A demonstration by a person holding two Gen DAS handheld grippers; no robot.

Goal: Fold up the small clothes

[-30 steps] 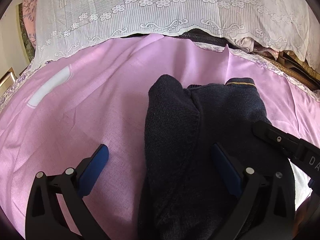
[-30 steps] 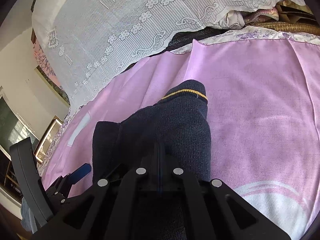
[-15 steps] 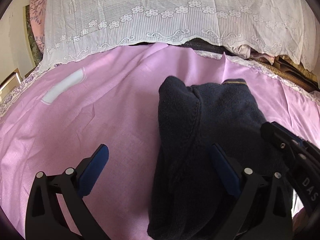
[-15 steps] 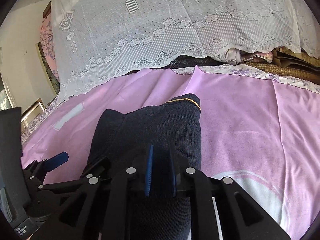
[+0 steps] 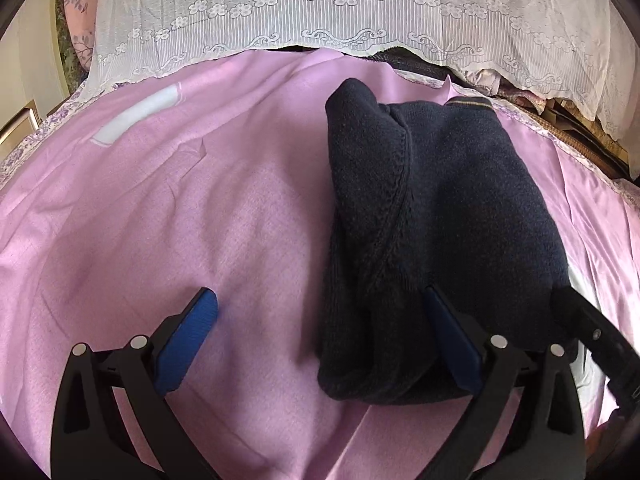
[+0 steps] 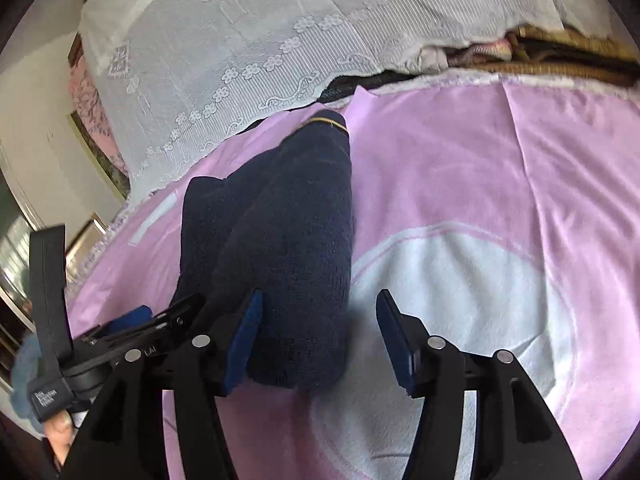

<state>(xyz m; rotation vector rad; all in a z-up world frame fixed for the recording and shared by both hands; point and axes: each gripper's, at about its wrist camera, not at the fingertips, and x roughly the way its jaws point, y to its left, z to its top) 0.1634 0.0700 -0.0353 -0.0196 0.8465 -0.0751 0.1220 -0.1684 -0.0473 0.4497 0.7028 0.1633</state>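
Note:
A folded dark navy knitted garment (image 5: pixel 440 200) with a thin gold stripe at its far end lies on the pink sheet (image 5: pixel 200 220). My left gripper (image 5: pixel 320 312) is open, and the garment's near left edge lies loose between its blue pads, close to the right one. In the right wrist view the same garment (image 6: pixel 280 220) reaches between the fingers of my right gripper (image 6: pixel 320 320). Those jaws are opening; the right pad stands off the knit and the left pad is beside it. The left gripper (image 6: pixel 140 320) shows at the left.
A white lace cloth (image 5: pixel 360 8) hangs across the back of the sheet. Woven brown material (image 6: pixel 560 60) lies at the back right. The sheet has a large white patch (image 6: pixel 460 300) to the right of the garment. A person's fingers (image 6: pixel 60 432) show at the lower left.
My right gripper went from shut on the garment's near end to open. Both grippers have drawn back, so the garment sits farther up in both views.

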